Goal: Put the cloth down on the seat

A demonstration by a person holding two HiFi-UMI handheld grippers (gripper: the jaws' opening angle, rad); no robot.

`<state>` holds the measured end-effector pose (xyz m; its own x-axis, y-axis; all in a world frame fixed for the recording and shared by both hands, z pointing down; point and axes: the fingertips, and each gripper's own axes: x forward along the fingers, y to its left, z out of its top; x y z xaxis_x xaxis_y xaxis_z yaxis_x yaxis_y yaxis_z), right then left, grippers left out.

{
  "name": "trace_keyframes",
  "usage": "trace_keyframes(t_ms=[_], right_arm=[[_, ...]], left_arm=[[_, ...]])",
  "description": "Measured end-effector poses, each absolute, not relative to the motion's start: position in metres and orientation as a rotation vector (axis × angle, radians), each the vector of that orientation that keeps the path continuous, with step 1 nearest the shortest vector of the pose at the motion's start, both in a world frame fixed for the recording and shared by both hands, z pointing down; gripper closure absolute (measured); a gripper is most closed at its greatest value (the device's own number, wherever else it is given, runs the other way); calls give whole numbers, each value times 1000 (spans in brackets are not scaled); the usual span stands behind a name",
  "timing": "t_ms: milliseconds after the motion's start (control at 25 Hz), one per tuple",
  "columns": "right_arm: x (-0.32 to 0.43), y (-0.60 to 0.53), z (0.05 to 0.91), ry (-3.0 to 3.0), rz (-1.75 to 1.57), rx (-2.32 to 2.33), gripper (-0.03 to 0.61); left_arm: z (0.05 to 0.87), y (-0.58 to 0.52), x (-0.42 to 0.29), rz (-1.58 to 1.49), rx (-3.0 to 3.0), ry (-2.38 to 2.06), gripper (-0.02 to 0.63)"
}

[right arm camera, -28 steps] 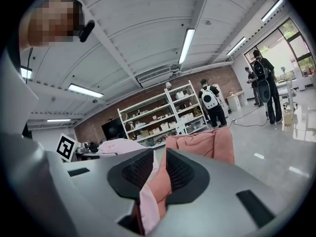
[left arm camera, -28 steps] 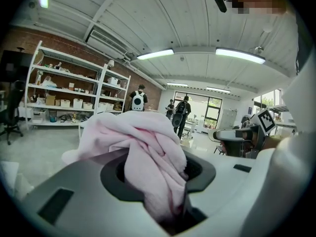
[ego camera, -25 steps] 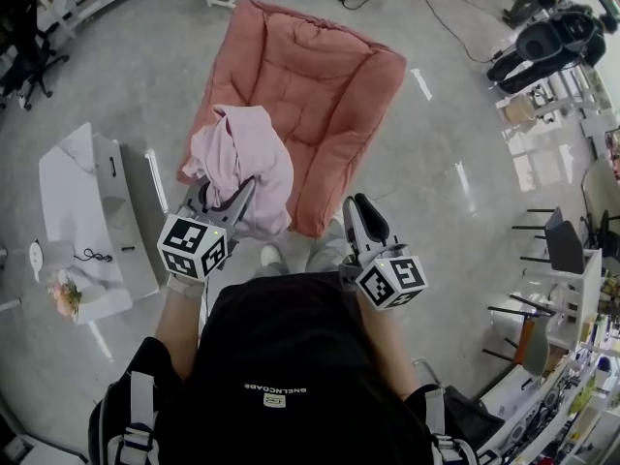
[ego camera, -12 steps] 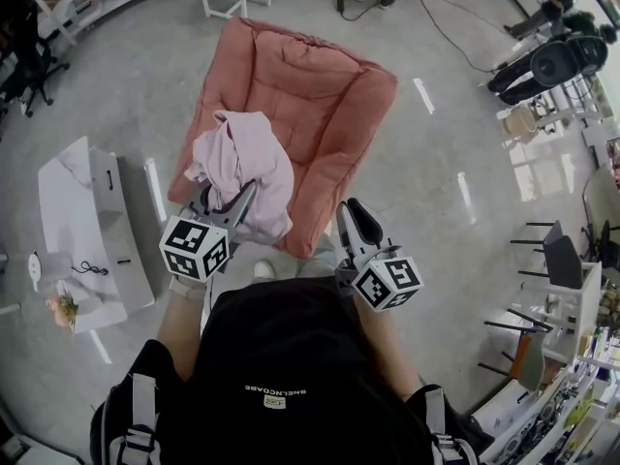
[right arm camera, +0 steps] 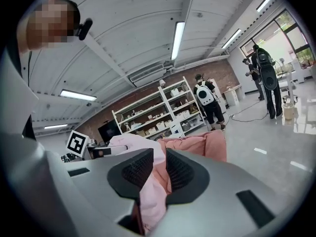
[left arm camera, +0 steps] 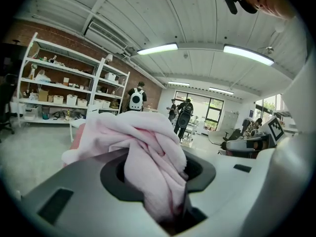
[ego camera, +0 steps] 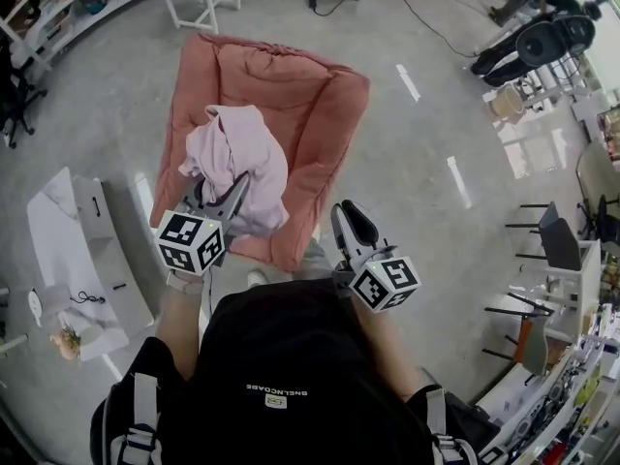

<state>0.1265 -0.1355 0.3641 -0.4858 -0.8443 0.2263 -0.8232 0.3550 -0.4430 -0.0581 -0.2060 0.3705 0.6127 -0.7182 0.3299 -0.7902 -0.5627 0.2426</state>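
Pink cloth (ego camera: 235, 153) over left tongs (ego camera: 226, 194)

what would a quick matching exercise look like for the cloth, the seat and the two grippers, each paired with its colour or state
Things:
1 cloth
2 seat
3 left gripper
4 right gripper

Colours or states:
a jaws apart, holding nothing
b pale pink, bunched up
c shut on the cloth
d salmon, padded

Pairs: 1-b, 2-d, 3-c, 4-a

Grey floor (ego camera: 436, 114), pink seat (ego camera: 300, 95) standing on it, white table (ego camera: 68, 231) nearby
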Motion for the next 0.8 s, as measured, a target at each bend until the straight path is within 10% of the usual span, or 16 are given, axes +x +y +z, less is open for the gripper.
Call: trace_keyframes(t_ms=[800], right_arm=[[201, -187, 428, 2399, -999, -1762, 482]], left_arm=[[467, -342, -2, 376, 2430, -1116, 436]])
